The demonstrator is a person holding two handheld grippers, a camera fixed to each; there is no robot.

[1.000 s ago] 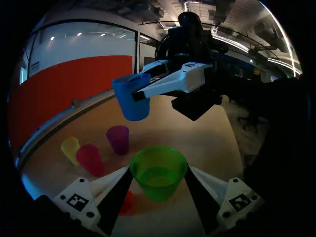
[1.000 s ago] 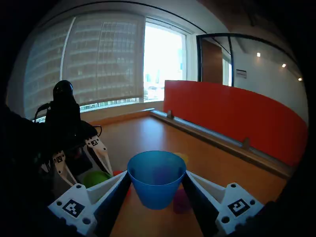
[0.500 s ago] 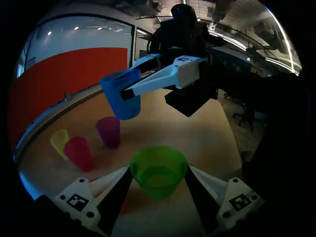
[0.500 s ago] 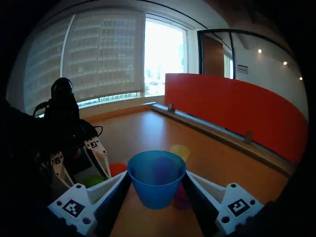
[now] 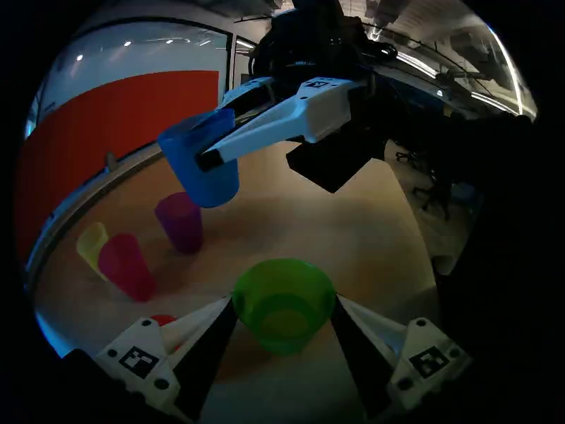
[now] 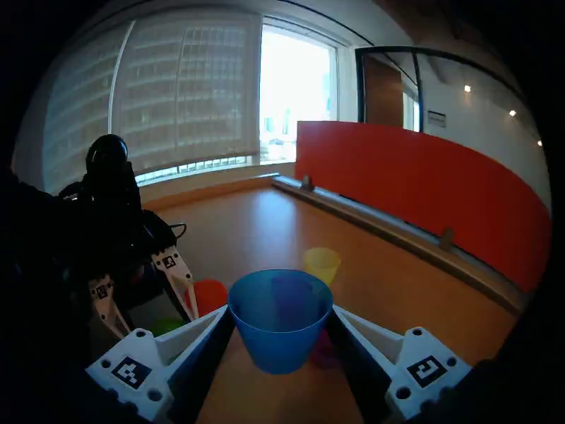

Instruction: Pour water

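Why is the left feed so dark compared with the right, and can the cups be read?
Left gripper view: faces the dim interior, low light, yet the green cup and blue cup read sharp. Right gripper view: faces the window, blown out white, with the left side backlit to near-black; the blue cup is clear.

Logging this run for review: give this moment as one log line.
left gripper: shut on green cup | right gripper: shut on blue cup, held above table | standing: purple cup, pink cup, yellow cup
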